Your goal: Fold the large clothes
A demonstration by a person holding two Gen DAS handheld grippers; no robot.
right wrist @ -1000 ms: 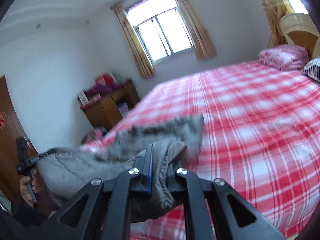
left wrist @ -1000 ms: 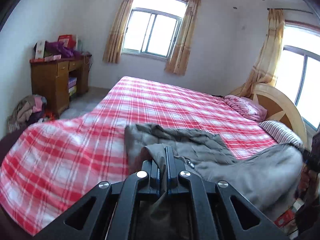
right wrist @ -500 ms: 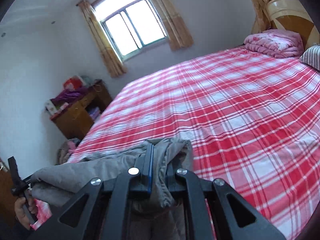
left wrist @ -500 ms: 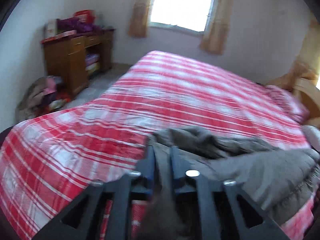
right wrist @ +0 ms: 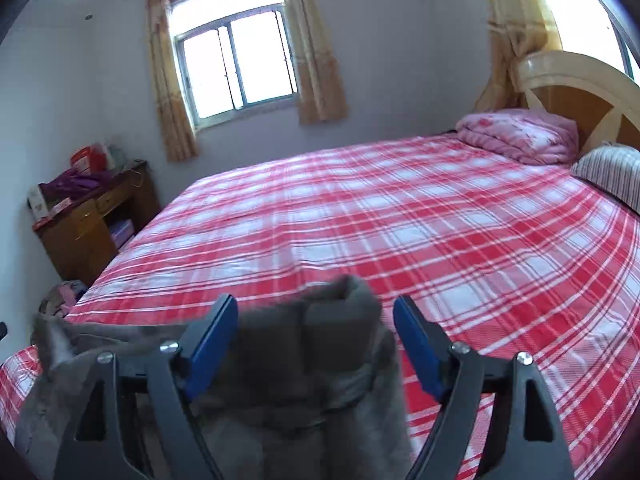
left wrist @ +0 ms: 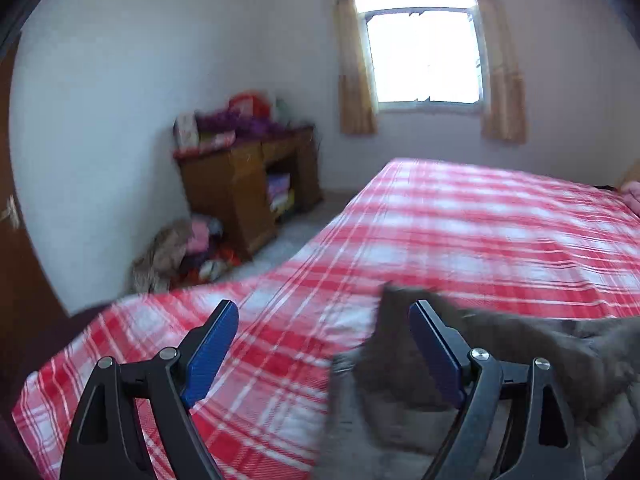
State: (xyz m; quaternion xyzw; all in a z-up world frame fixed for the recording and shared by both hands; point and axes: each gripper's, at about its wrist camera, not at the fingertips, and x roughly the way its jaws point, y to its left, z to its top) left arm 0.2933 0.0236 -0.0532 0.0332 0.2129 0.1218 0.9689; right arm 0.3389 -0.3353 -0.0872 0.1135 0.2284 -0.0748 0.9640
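With the left hand-held gripper (left wrist: pixel 324 346) and right hand-held gripper (right wrist: pixel 314 342) both just spread, drawing straight back should leave the coat (right wrist: pixel 320 360) flat on the bed (right wrist: pixel 400 220).

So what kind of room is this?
It looks like a bedroom in someone's home. There's a big bed with a red checked sheet, a folded pink quilt and a striped pillow by the wooden headboard, and curtains at the window.

The grey padded garment (right wrist: pixel 304 364) lies bunched (folds rumpled) at the plaid bed's (right wrist: pixel 400 220) near edge
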